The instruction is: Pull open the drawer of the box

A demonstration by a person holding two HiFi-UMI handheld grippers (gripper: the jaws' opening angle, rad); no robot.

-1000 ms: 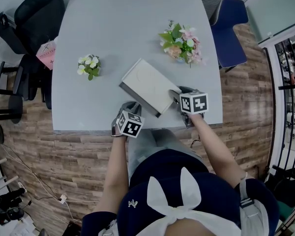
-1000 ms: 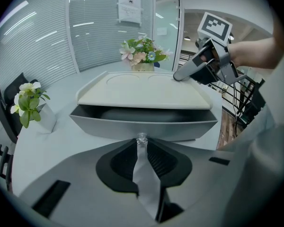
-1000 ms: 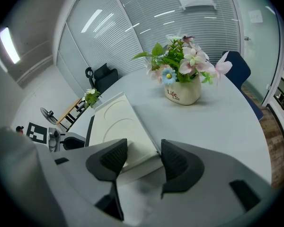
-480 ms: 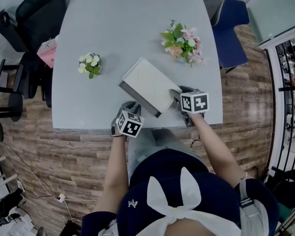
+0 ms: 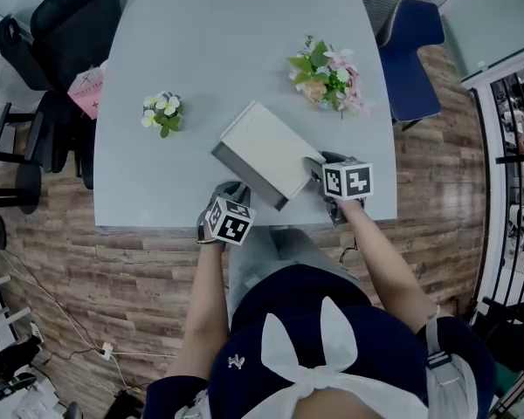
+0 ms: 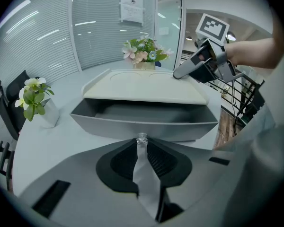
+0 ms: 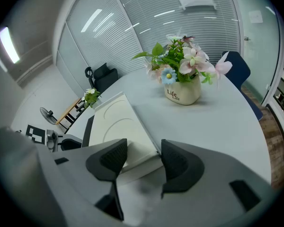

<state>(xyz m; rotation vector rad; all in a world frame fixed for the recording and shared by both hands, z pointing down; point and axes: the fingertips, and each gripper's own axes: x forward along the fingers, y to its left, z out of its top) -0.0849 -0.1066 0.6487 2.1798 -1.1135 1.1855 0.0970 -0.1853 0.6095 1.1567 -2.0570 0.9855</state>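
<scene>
Left claw [image 6: 141, 144] is pinching narrow on the single clear knob [image 6: 141, 138] of the one grey drawer [image 6: 142, 124], which is standing partly out of the white box [image 6: 146, 91]. Right claw [image 7: 144, 151] is gaping wide, its tips resting at the box's right corner and gripping nothing. That one box is lying askew on the bench [image 5: 227, 42], its drawer front sitting near the bench's near edge. Two flower pots are standing well apart from it: a small one [image 5: 162, 112] to the left and a bigger bouquet [image 5: 327, 72] at the far right. Bare bench is stretching between them towards the far edge.
</scene>
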